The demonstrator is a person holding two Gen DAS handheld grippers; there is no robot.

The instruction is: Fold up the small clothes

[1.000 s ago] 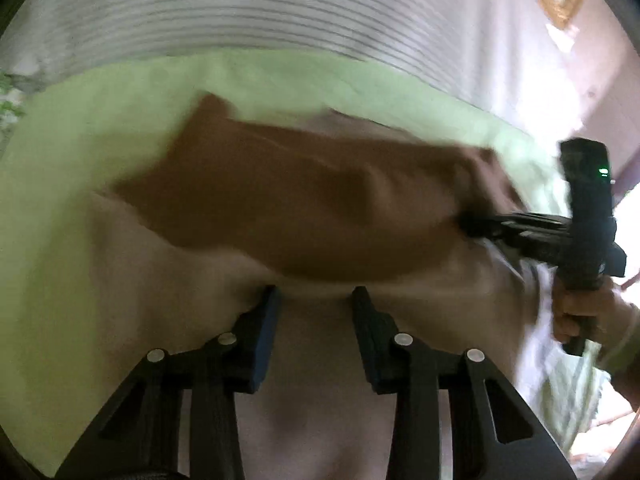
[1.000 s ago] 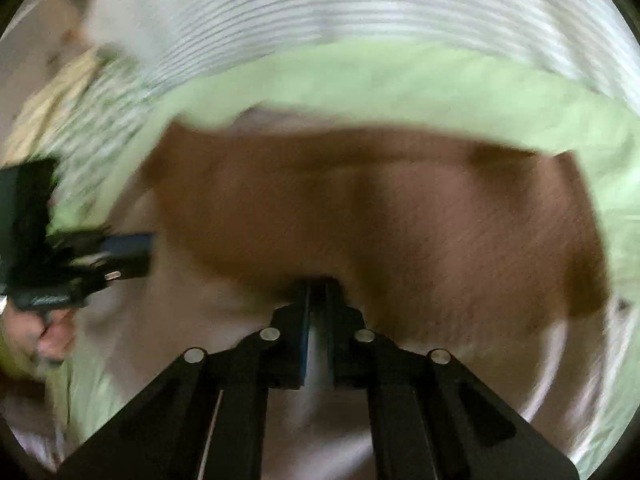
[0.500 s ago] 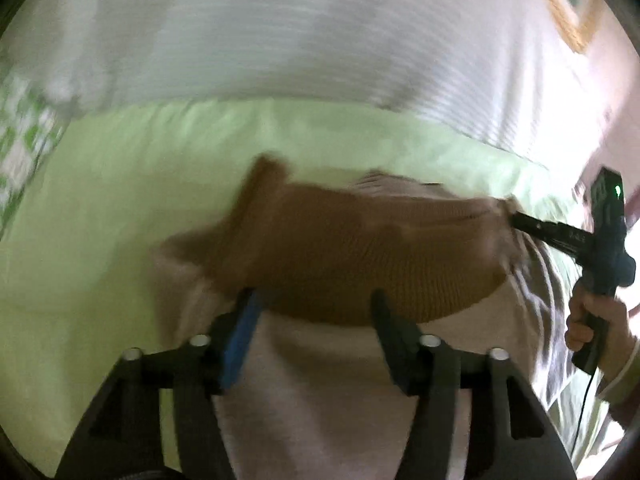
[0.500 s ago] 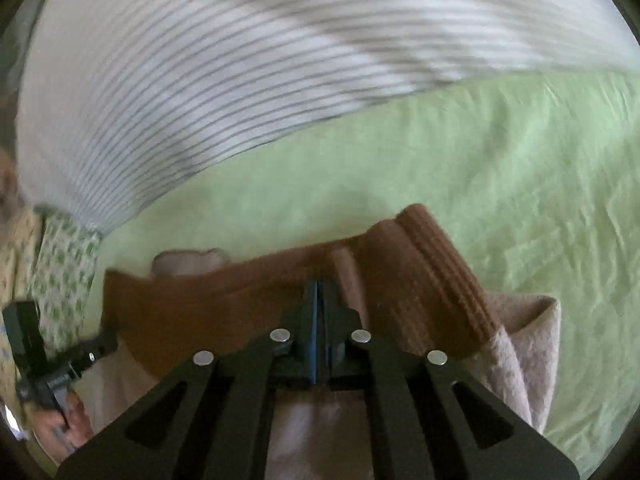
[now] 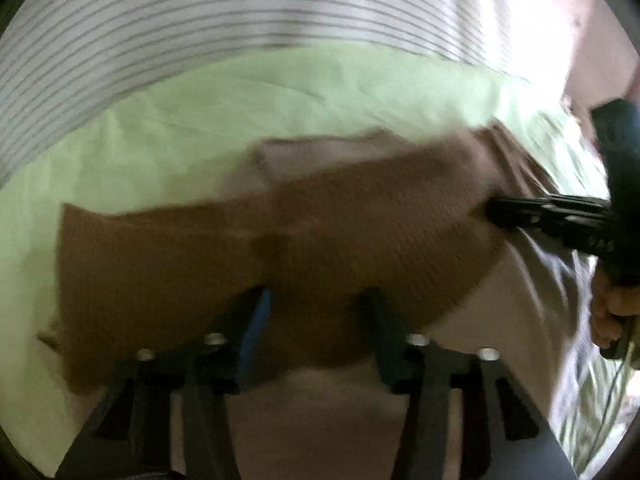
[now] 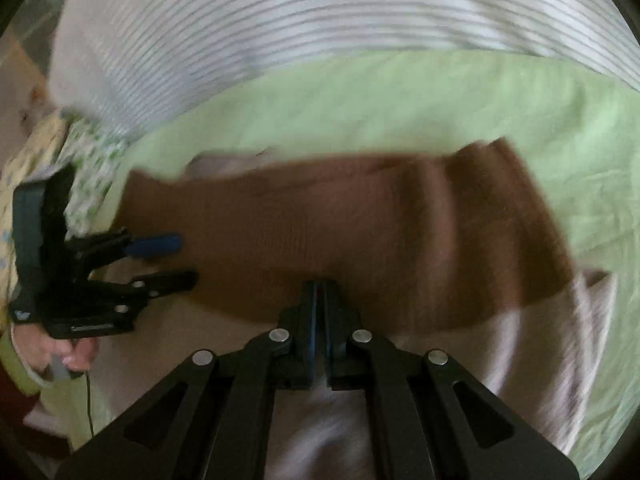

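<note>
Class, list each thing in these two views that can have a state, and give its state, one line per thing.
left gripper: open, fingers apart over the garment.
right gripper: shut on the garment's edge.
brown and beige garment: partly folded, brown part lying across the beige.
green sheet: spread flat, lightly creased.
striped fabric: lying behind the sheet.

Brown garment (image 6: pixel 320 224): ribbed knit cloth, matt. Green sheet (image 6: pixel 400 96): smooth, creased cotton. Striped cover (image 5: pixel 200 20): soft fabric. Right gripper (image 6: pixel 319 316): matt black plastic, shiny metal screws.
</note>
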